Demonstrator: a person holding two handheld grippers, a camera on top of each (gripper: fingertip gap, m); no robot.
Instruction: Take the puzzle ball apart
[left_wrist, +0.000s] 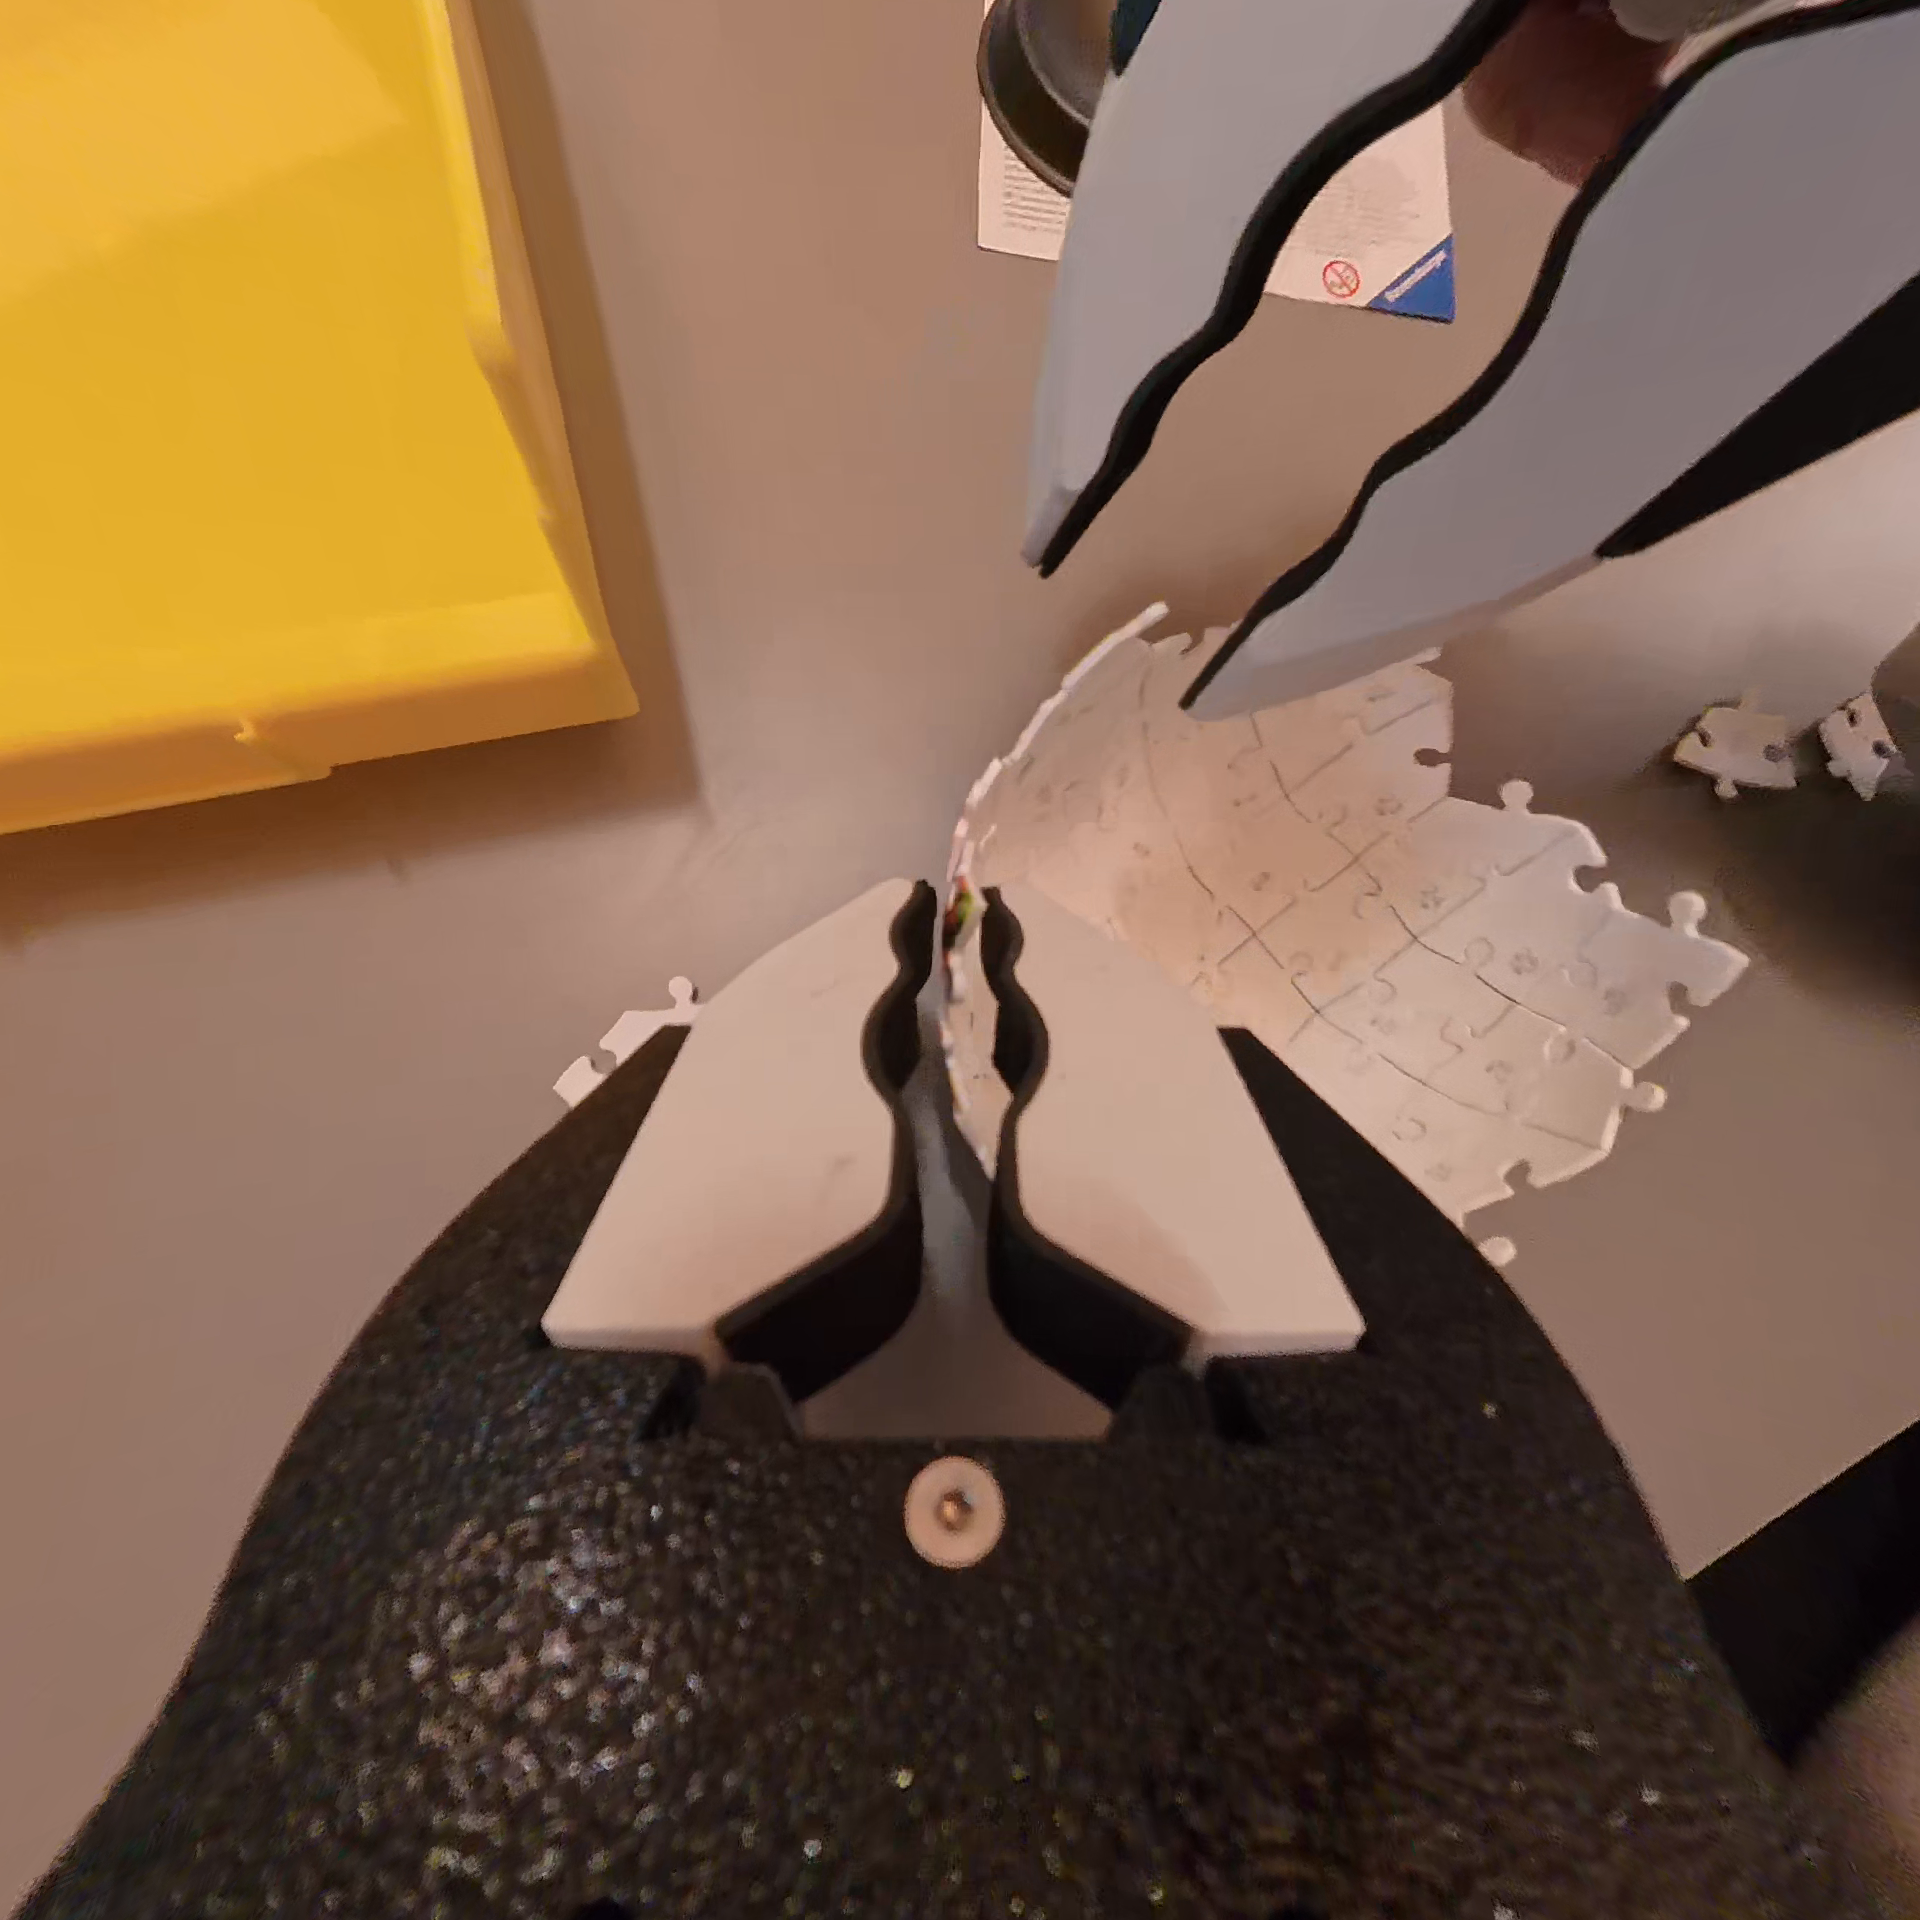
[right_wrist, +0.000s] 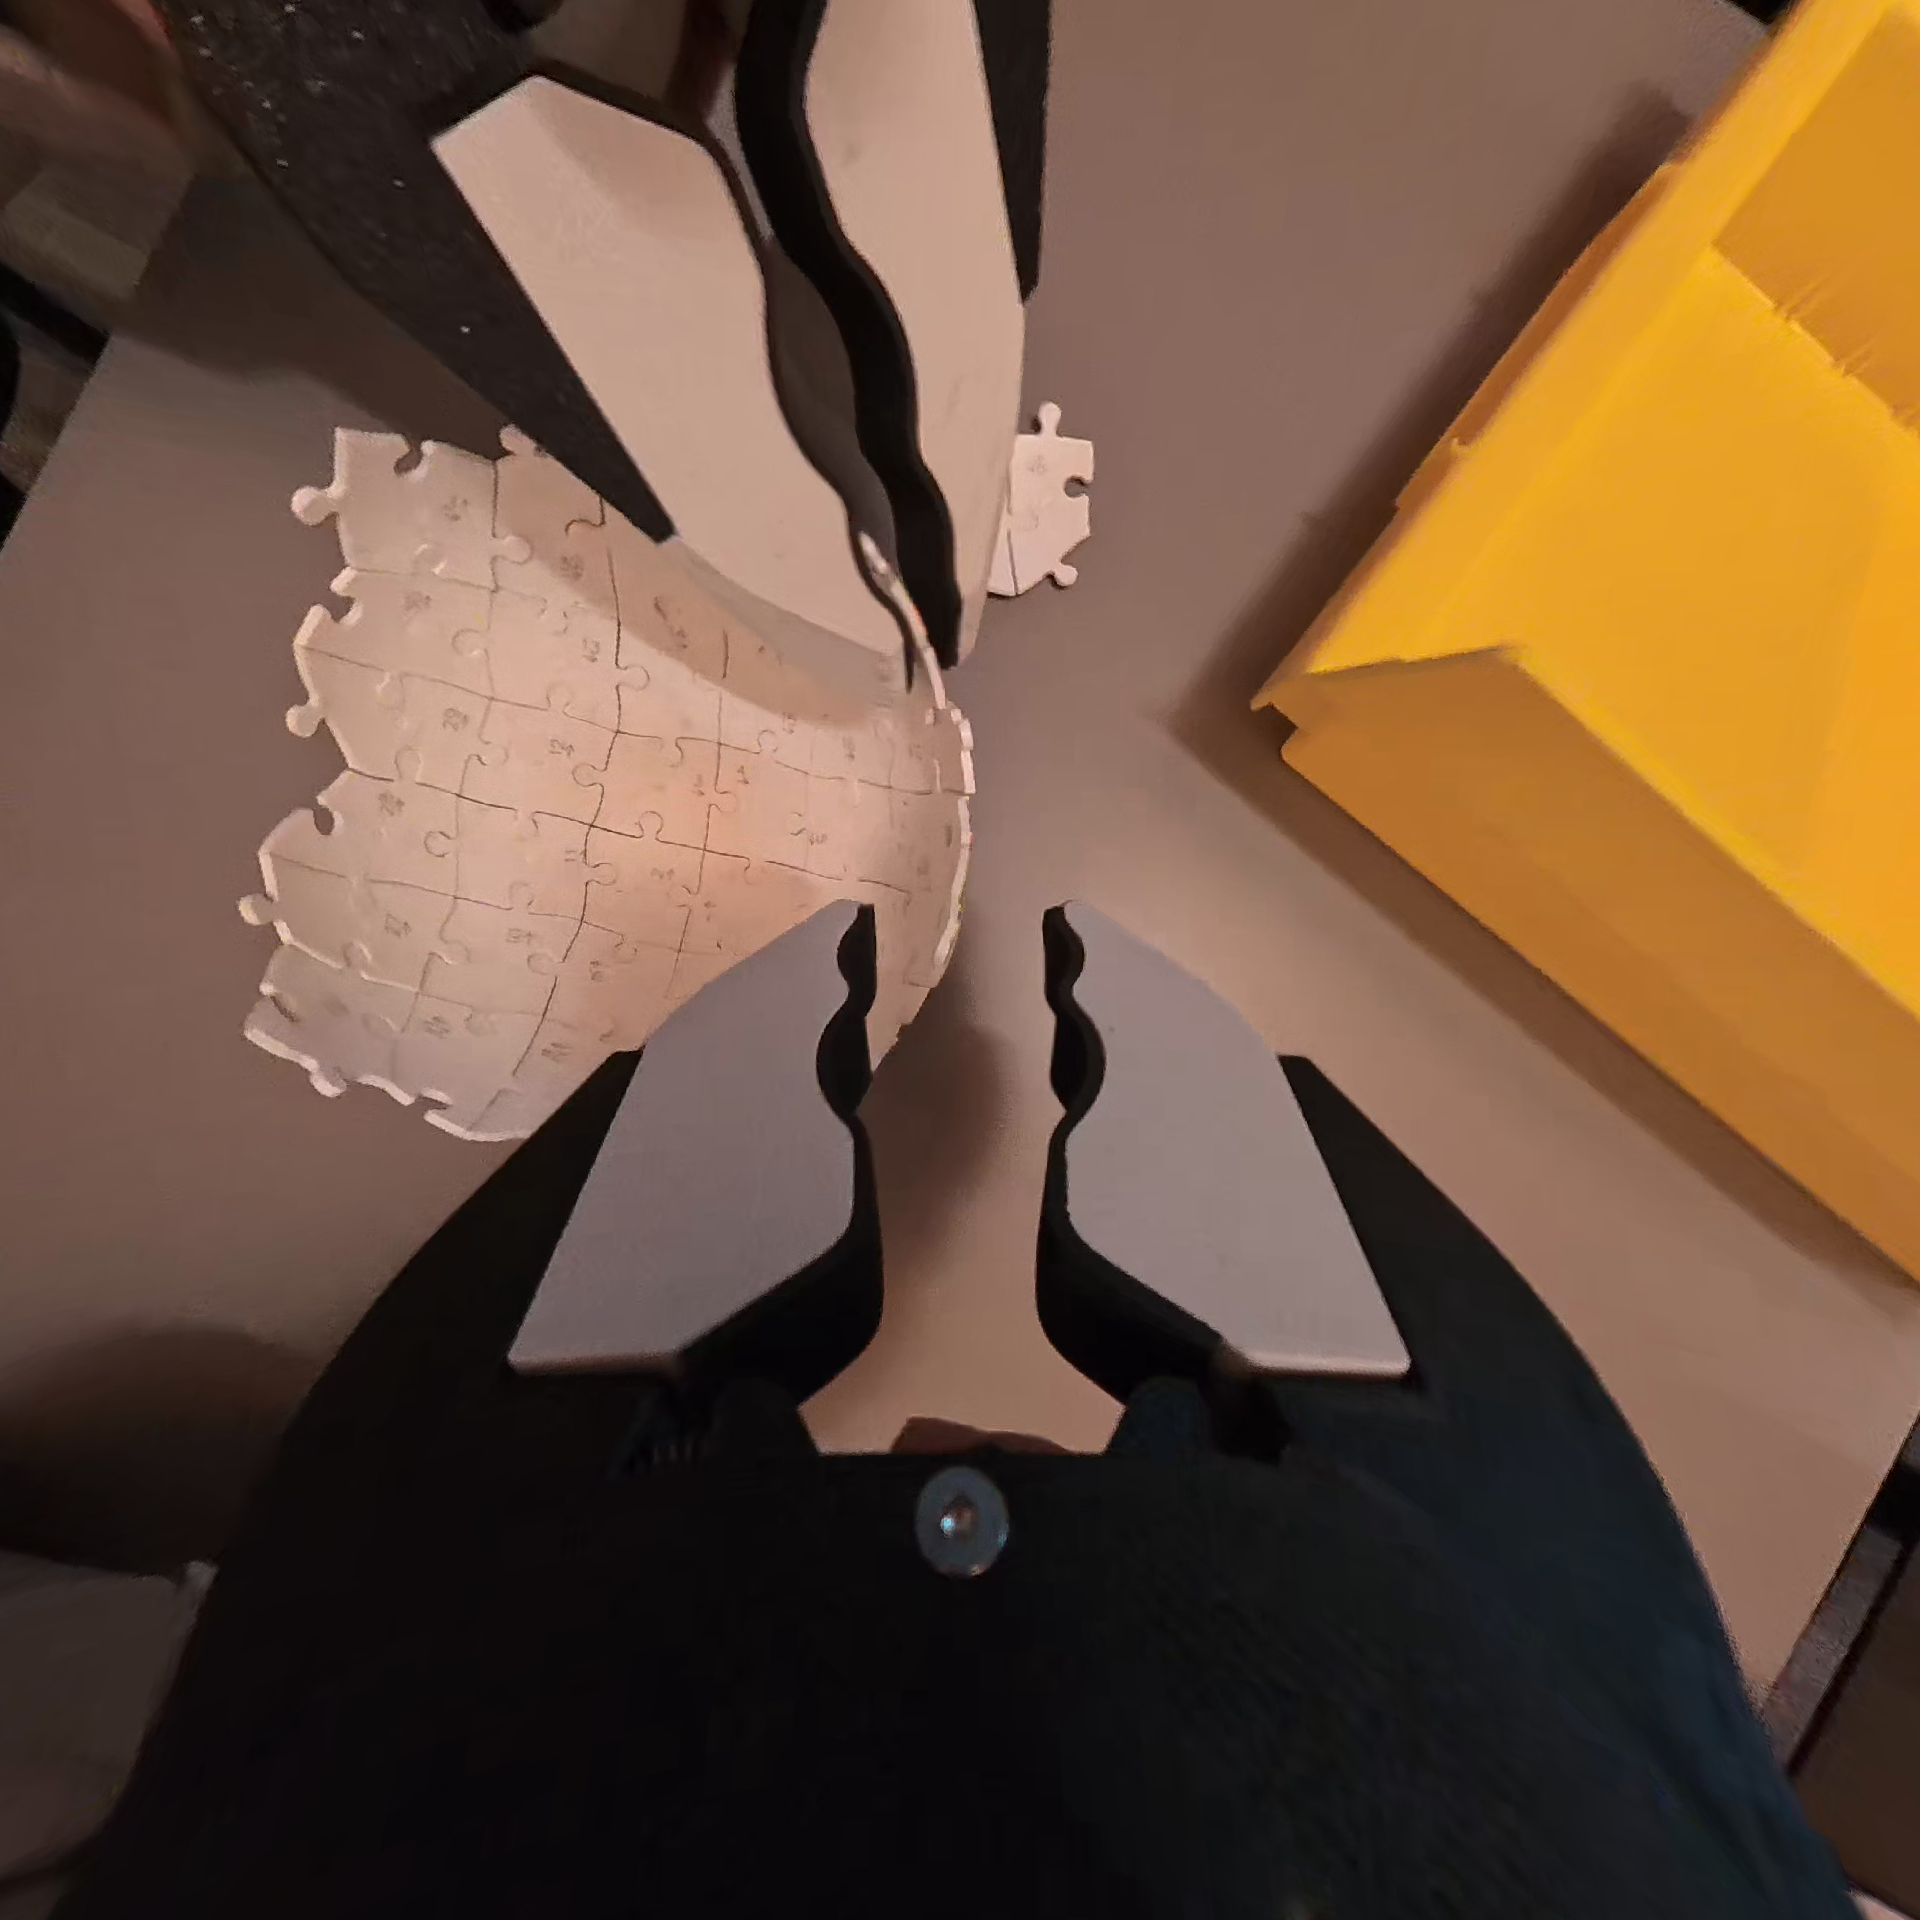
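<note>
The puzzle ball is a curved shell of joined pieces (left_wrist: 1351, 914), its white numbered inner face up, lying on the grey table. My left gripper (left_wrist: 954, 906) is shut on the shell's rim, where a sliver of the printed outer side shows between the tips. In the right wrist view the shell (right_wrist: 520, 810) lies left of centre, and the left gripper (right_wrist: 914, 644) comes in from the top and pinches its rim. My right gripper (right_wrist: 956, 914) is open, with the rim lying between its fingers. It also shows in the left wrist view (left_wrist: 1117, 634), held just above the shell.
A yellow bin (left_wrist: 260, 416) stands to the left, and shows at the right in the right wrist view (right_wrist: 1610, 727). Loose white pieces (left_wrist: 1735, 753) lie beyond the shell, and more pieces (right_wrist: 1049, 509) lie near the left gripper. A leaflet (left_wrist: 1371, 239) and a black round stand (left_wrist: 1029, 94) lie at the back. The tips of one gripper are about 5 cm away from the tips of the other.
</note>
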